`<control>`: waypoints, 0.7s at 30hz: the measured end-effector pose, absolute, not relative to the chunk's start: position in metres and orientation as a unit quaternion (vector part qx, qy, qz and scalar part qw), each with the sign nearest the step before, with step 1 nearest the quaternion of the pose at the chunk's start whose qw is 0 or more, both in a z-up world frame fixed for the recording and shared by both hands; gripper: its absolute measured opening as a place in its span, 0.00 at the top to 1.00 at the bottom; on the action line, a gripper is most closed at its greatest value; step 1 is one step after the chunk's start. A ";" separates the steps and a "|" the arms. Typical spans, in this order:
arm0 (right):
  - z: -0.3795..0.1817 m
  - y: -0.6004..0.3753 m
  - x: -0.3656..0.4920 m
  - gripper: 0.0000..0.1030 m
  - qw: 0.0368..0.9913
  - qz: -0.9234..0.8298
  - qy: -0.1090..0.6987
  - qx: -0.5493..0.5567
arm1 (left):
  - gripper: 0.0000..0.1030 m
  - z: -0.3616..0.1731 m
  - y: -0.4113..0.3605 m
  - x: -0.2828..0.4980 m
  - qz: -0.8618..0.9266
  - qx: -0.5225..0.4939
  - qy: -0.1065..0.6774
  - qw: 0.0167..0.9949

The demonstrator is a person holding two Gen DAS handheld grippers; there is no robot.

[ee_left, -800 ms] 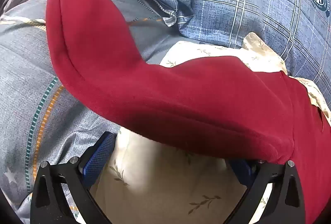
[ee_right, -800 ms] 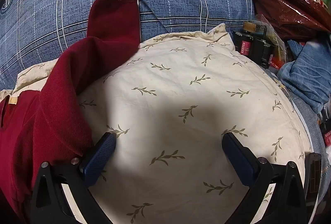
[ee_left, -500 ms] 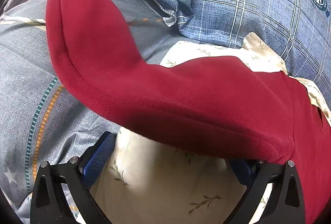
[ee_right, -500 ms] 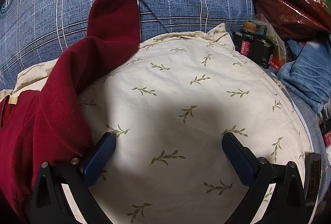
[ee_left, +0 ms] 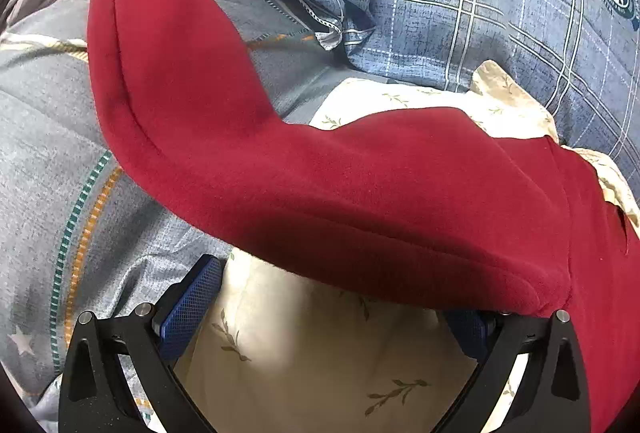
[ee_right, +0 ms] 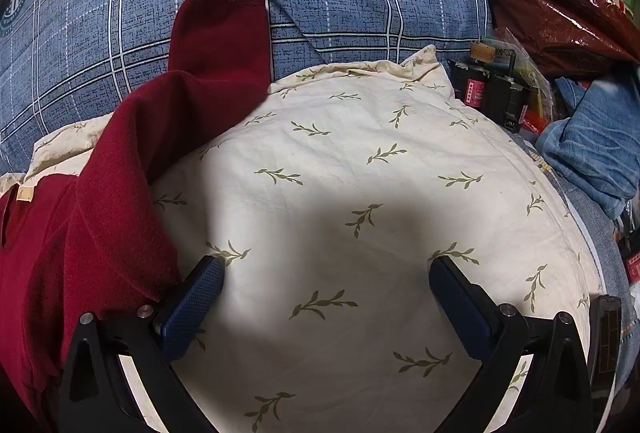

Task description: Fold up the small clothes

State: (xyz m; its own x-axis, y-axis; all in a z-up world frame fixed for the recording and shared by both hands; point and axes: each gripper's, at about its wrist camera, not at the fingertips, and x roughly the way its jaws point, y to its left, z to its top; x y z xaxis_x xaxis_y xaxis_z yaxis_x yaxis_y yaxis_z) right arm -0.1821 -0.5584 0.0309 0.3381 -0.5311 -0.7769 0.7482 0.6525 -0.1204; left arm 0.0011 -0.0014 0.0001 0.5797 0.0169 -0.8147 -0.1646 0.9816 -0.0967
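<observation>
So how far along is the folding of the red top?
Barely started. The red top lies spread over the leaf-print pillow, one sleeve stretched out, the other sleeve angled out; no fold is visible. Nothing is in hand: left gripper and right gripper are open. Sleeves and body remain to be folded.

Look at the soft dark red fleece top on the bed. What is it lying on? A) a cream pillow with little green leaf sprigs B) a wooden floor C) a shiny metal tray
A: the dark red fleece top drapes over the cream pillow printed with green leaf sprigs, whose cloth shows beneath and beside it in both views.
</observation>
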 end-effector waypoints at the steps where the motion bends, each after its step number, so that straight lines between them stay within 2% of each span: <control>1: 0.030 -0.557 -0.183 0.00 0.807 -0.397 0.417 0.130 | 0.01 0.000 -0.001 0.001 0.052 -0.083 0.456 0.885; 9: 0.040 -0.521 -0.199 0.00 0.807 -0.383 0.417 0.167 | 0.03 0.010 -0.008 -0.007 0.043 -0.077 0.469 0.879; 11: 0.050 -0.500 -0.207 0.00 0.815 -0.358 0.412 0.194 | 0.08 0.018 -0.012 -0.016 0.040 -0.068 0.458 0.885; 21: 0.107 -0.371 -0.205 0.00 0.870 -0.189 0.390 0.235 | 0.08 0.067 -0.043 -0.077 -0.001 -0.038 0.372 0.928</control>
